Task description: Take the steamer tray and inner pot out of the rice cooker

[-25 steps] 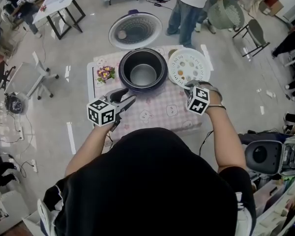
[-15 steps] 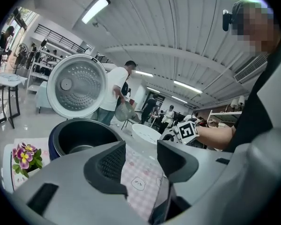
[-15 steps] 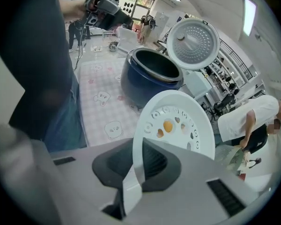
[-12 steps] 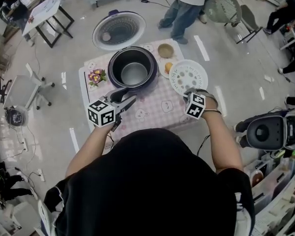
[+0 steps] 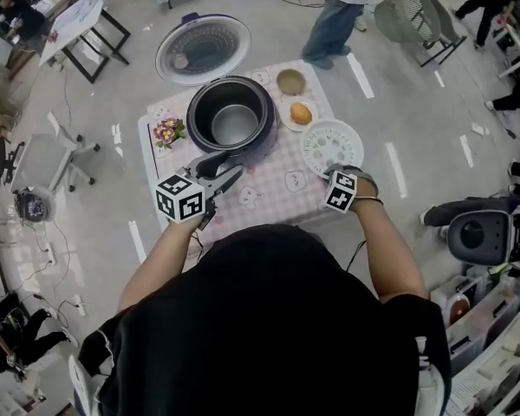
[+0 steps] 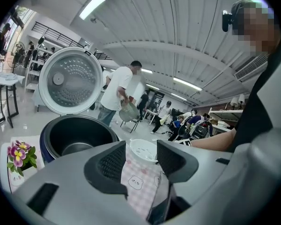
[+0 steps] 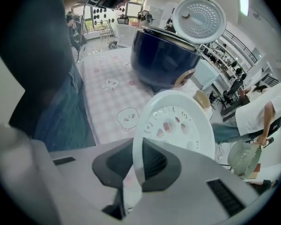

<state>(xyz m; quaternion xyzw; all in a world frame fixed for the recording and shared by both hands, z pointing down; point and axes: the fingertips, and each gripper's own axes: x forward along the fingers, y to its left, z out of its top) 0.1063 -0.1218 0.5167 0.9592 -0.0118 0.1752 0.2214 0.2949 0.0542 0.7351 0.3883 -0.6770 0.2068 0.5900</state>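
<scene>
Head view puts the steamer tray (image 5: 331, 146) outside the rice cooker (image 5: 197, 135). It lies over the right side of the pink checked tablecloth (image 5: 273, 193), just to the right of the cooker body. My right claw (image 5: 336, 172) comes at it from the near side, pointing steeply down, and meets the tray at its nearest rim.

Right gripper view settles the grip. The jaws are closed on the thin white rim, one pad on each face. The perforated disc stands tilted up and away from the claw, with the blue cooker wall beyond it. Whether the tray's far edge touches the cloth I cannot tell.

The inner pot (image 5: 236, 126) sits inside the cooker, with the lid (image 5: 202, 50) swung open behind it. My left claw (image 5: 228, 170) hovers just short of the cooker's front rim, pointing slightly down toward it. In the left gripper view its jaws stand wide apart and grip nothing. Only cloth shows through the gap, with the tray further off. The open pot lies ahead and to the left of the jaws.

A small bunch of flowers (image 5: 167, 133) sits left of the cooker. A bowl (image 5: 291, 81) and a plate (image 5: 288, 121) carrying a round orange item stand behind the tray.
</scene>
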